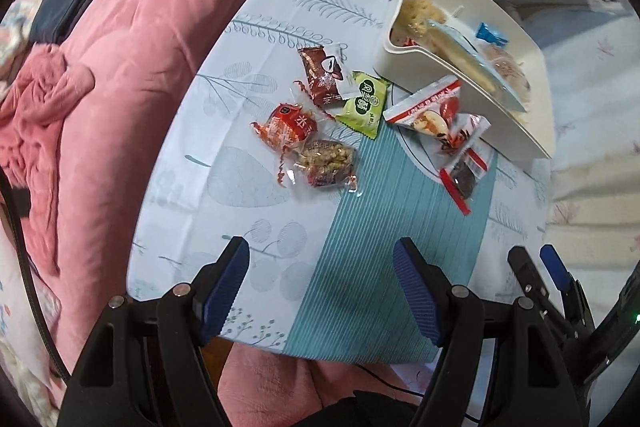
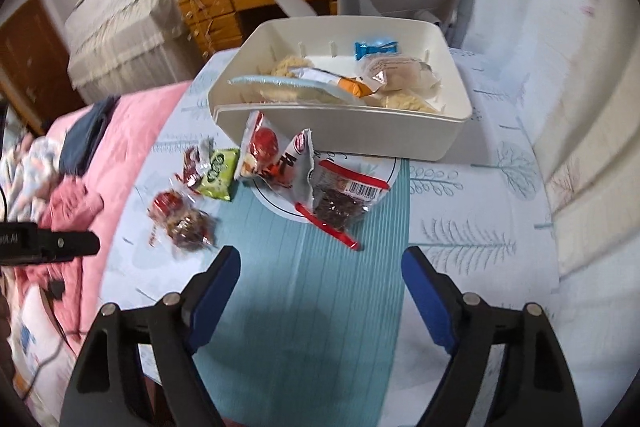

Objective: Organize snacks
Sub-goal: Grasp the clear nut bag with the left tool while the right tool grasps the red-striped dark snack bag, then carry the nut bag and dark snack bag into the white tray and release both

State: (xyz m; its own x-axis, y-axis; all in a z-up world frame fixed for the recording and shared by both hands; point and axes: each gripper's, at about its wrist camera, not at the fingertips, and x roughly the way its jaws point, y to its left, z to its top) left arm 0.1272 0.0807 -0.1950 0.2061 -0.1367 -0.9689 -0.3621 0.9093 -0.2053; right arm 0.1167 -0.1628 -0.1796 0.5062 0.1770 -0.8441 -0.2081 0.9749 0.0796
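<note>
Loose snack packets lie on the table [image 1: 360, 211] in front of a white box [image 2: 344, 131] that already holds several. Left gripper [image 1: 320, 275] and right gripper [image 2: 320, 279] both hang over the table, fingers spread wide with nothing between them. Step in hand looks like the approach for another pick. Nearest the right gripper: the dark packet with red strip [image 2: 340, 203]. Next move likely calls for lowering over one packet, closing on it, then carrying it into the box.

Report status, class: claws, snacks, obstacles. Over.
Left claw open, empty. Right claw open, empty. Several snack packets loose on table, others already in white bin. Nothing in the way.
</note>
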